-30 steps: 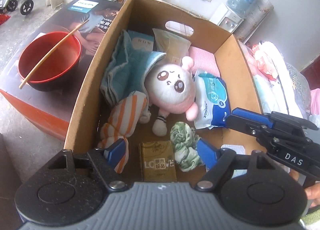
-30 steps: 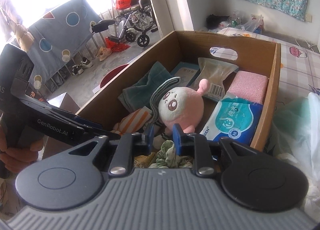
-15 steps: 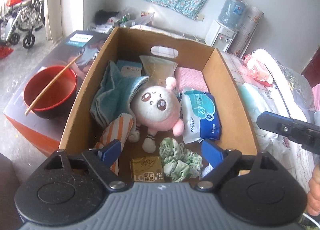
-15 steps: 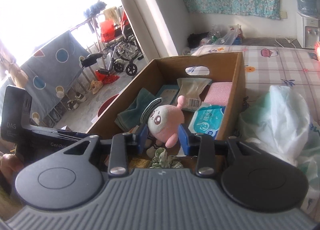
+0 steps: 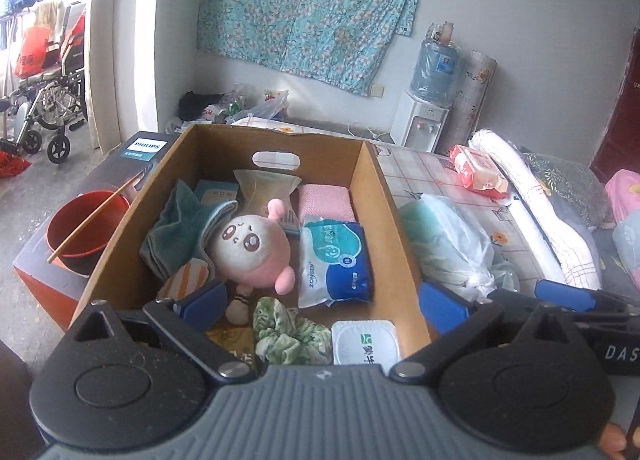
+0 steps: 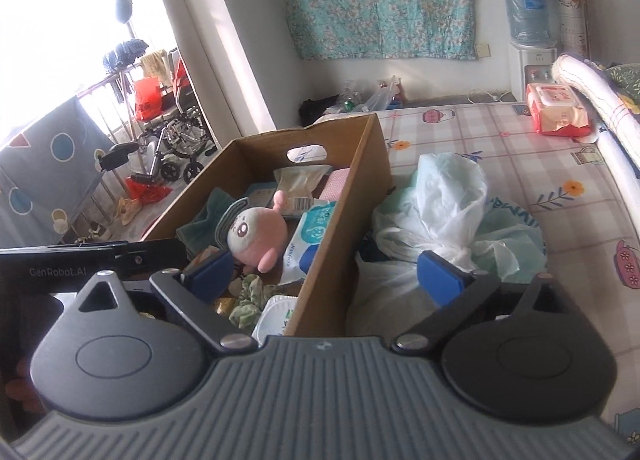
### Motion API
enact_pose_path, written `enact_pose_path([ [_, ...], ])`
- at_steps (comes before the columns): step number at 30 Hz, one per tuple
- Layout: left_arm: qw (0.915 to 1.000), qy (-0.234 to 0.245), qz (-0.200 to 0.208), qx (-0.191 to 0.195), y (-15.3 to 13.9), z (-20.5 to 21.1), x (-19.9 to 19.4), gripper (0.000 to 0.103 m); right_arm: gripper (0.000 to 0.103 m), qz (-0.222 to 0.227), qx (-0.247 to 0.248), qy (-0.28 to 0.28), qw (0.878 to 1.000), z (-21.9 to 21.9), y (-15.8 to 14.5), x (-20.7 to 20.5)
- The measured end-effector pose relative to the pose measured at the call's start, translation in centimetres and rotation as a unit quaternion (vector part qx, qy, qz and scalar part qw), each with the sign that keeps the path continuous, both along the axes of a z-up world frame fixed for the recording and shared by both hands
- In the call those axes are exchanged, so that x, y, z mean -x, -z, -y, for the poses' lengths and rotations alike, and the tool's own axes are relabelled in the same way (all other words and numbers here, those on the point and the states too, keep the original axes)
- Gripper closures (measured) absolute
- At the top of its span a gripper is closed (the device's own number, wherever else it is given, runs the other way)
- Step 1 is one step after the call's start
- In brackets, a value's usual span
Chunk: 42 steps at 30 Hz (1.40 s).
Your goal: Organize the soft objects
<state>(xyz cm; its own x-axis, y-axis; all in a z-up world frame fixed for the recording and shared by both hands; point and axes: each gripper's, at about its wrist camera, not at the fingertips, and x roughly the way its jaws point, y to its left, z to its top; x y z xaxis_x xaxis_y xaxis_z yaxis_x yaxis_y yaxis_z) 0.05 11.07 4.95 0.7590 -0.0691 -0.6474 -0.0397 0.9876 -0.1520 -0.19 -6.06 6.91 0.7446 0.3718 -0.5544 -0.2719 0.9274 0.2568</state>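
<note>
Claw check: your left claw (image 5: 322, 306) angles down over the near end of the cardboard box (image 5: 370, 179), jaws opening, nothing between the pads. Your right claw (image 6: 324, 268) straddles the box's right wall, jaws opening, nothing gripped.

Box contents, left to right: one teal towel (image 5: 170, 236), one orange-striped cloth (image 5: 188, 278), one plush toy (image 5: 250, 250), one green scrunchie (image 5: 290, 334), one pink cloth (image 5: 326, 201), one wipes pack (image 5: 336, 262), one white lidded tub (image 5: 366, 342).

Right of the box, one plastic bag (image 6: 444, 199) lies on the bed (image 6: 520, 147).
</note>
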Motion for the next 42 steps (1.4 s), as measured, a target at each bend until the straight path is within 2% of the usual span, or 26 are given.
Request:
enact_pose_path([
  [3,0.9999,-0.003,-0.012,-0.011,0.6,1.0,0.7,0.000,0.001,-0.005,0.029,0.015,0.999,-0.1,0.5,0.8],
  [6,0.9983,-0.005,-0.045,-0.036,1.2,1.9,0.6,0.000,0.001,-0.014,0.044,0.032,0.998,0.1,1.2,1.4],
  [11,0.9963,-0.024,-0.047,-0.067,2.1,2.7,1.6,0.000,0.001,-0.031,0.053,0.043,0.997,0.3,2.2,1.6],
  [16,0.9945,-0.025,-0.070,-0.074,2.9,2.7,1.9,0.000,0.001,-0.043,0.057,0.030,0.997,-0.1,2.5,1.4],
  [24,0.9922,-0.049,-0.097,-0.062,3.6,1.6,2.1,0.000,0.001,-0.064,0.070,0.009,0.995,-1.4,3.4,0.9],
  [42,0.9893,-0.053,-0.117,-0.069,4.2,1.2,1.9,0.001,0.001,-0.077,0.084,0.001,0.994,-2.2,4.2,0.3],
])
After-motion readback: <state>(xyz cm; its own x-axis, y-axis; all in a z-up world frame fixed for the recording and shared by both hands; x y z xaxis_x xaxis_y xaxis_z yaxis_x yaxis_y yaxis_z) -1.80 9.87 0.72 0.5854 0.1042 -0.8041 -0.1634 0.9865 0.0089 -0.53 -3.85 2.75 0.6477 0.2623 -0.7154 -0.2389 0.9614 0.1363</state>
